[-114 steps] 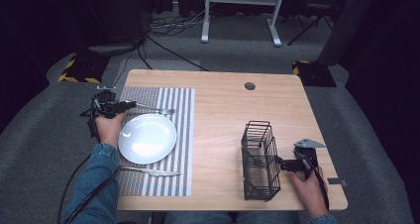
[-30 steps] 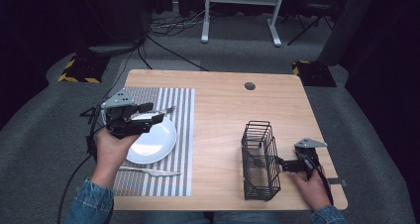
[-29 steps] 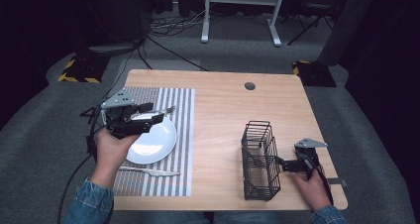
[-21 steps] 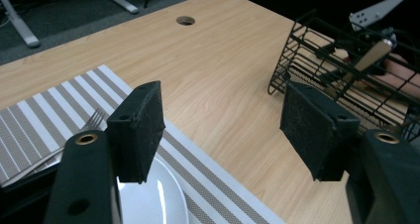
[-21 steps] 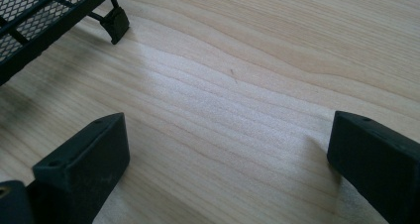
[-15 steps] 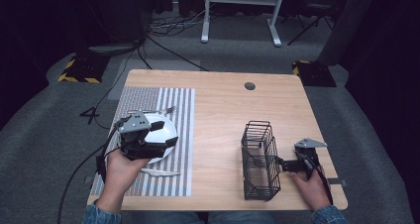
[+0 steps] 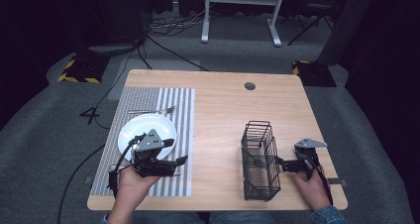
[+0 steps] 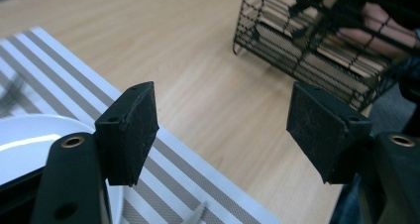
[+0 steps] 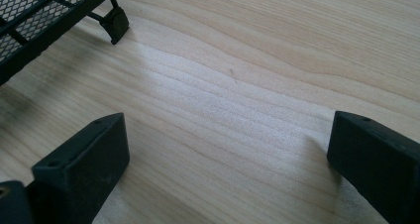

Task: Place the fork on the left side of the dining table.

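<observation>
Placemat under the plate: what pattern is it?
The placemat has grey and white stripes, clearest in the high view.

Knife (image 8: pixel 197 215) cut off below

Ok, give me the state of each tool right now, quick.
Left tool: open, its jaws just widening, nothing between them, above the striped mat by the plate.
Right tool: open, empty, over bare table beside the wire basket.

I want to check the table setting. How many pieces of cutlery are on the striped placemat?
1 clearly: a fork lies on the placemat just beyond the white plate. Near the left gripper, a small metal tip shows, perhaps a second piece mostly hidden.
</observation>
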`<state>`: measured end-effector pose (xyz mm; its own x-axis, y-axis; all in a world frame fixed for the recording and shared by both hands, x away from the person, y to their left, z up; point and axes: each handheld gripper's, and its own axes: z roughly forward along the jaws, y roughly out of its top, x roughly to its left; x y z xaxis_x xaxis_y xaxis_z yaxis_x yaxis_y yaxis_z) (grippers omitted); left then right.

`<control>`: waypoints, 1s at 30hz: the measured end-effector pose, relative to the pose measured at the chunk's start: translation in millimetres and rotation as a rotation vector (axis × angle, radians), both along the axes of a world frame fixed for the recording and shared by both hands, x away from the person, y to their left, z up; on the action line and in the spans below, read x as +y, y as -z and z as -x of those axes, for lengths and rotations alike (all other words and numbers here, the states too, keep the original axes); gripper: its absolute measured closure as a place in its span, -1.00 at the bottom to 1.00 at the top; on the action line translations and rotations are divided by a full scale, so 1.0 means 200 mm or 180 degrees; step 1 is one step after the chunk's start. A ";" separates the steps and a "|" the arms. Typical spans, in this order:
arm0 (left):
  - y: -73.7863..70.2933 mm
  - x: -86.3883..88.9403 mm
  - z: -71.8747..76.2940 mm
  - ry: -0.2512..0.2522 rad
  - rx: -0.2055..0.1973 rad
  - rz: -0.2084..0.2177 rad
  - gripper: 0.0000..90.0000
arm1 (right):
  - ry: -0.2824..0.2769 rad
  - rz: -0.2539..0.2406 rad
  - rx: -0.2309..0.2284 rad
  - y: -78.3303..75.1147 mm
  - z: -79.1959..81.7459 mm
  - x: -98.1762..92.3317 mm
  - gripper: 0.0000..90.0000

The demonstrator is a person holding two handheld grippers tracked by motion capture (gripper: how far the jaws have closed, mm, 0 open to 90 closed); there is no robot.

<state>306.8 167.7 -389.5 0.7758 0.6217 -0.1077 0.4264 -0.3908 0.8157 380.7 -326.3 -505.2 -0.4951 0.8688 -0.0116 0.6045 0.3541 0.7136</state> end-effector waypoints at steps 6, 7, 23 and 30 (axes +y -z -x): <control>0.14 -0.05 -0.03 0.0149 0.0229 0.0078 -0.40 | 0.0000 0.0000 -0.0001 0.00 0.00 0.00 -0.94; 0.14 -0.05 -0.03 0.0149 0.0229 0.0078 -0.40 | 0.0000 0.0000 -0.0001 0.00 0.00 0.00 -0.94; 0.36 -0.25 -0.03 0.0384 0.0436 -0.0331 -0.41 | -0.0001 -0.0001 -0.0001 0.00 0.00 0.00 -0.94; 0.44 -0.35 -0.02 0.0526 0.0446 -0.0598 -0.42 | 0.0000 -0.0001 -0.0001 0.00 0.00 0.00 -0.94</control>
